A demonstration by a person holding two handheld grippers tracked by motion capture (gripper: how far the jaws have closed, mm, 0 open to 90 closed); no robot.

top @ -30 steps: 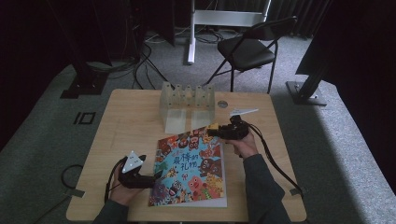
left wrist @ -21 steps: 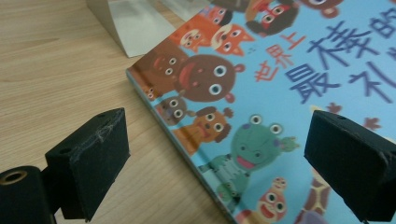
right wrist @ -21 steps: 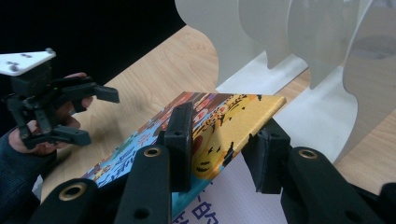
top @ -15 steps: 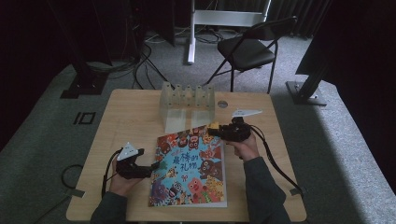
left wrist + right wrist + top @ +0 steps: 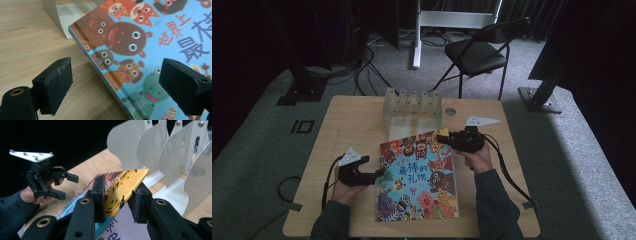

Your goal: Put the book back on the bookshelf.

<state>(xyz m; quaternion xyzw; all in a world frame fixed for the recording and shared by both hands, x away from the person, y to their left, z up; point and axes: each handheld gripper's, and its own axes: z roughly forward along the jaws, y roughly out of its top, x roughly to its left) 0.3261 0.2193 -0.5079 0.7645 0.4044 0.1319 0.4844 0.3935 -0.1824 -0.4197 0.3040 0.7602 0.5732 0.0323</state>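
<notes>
The book [image 5: 418,177] is lying at lower centre of the table [image 5: 347,125], its far corner lifted just before the rack [image 5: 412,106]. Your right gripper [image 5: 116,200] is clamping that corner, jaws having just been closing on it. Your left gripper [image 5: 116,82] is hovering open at the book's left edge, one jaw on each side of it.

The high view is dim, the room around the wooden table [image 5: 347,125] nearly black, with pale light falling on the grey floor to its right. Both gripper views are brighter. In the left gripper view the near black pads [image 5: 53,83] look soft; the table beyond them is evenly lit, without glare.
</notes>
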